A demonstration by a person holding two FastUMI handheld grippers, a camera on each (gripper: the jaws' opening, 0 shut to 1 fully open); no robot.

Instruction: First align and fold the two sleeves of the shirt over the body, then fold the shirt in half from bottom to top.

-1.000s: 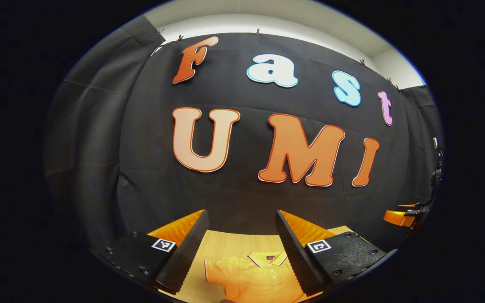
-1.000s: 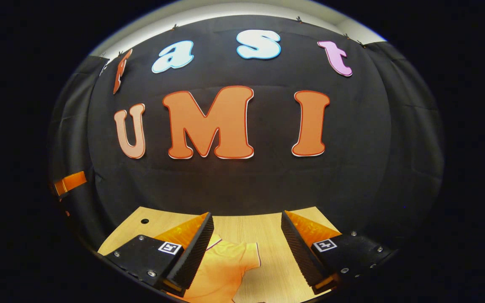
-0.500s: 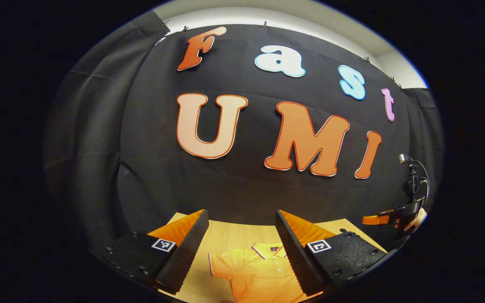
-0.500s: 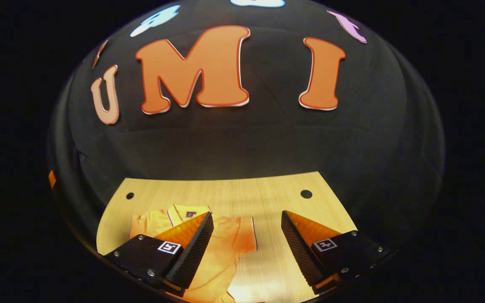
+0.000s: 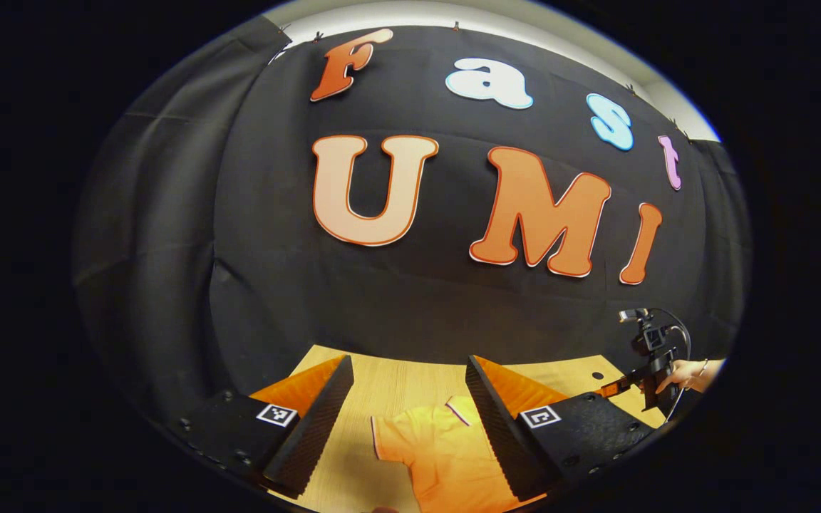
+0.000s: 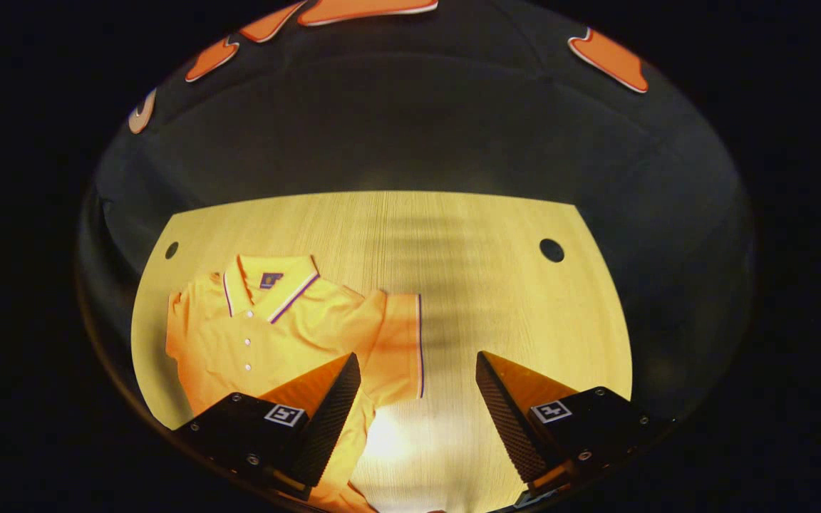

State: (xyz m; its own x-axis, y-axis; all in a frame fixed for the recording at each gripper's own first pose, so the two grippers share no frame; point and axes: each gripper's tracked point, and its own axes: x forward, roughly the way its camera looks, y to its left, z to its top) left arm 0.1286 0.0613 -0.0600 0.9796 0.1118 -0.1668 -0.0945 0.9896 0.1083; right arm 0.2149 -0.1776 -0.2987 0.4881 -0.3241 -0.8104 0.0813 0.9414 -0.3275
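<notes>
A: Where is the shirt (image 6: 268,335) lying?

B: It lies flat on the wooden table (image 6: 496,285), front side up, with the collar (image 6: 268,281) toward the far edge. In the right gripper view it is ahead of the right gripper (image 6: 414,406) and to its left; the gripper's left finger covers the lower part of the body. One short sleeve (image 6: 400,345) is spread out to the side and ends in the gap between the two fingers.

A: Does the right gripper hold it?

B: No. Its fingers stand wide apart with nothing between them, and they are above the cloth, not on it.

A: And the left gripper (image 5: 407,420)?

B: It is also spread wide and holds nothing. In the left gripper view the shirt (image 5: 446,452) is below and just ahead, between the fingers, and its right part goes behind the right finger. A sleeve (image 5: 396,438) points to the left there.

A: What else is around?

B: Two round holes are in the table, one (image 6: 551,250) ahead and right of the right gripper, one (image 6: 171,250) ahead and left near the shirt's shoulder. Far to the right of the left gripper, a hand (image 5: 685,374) holds the right gripper (image 5: 649,363) over the table edge. Behind the table hangs the black cloth wall (image 5: 275,285).
</notes>
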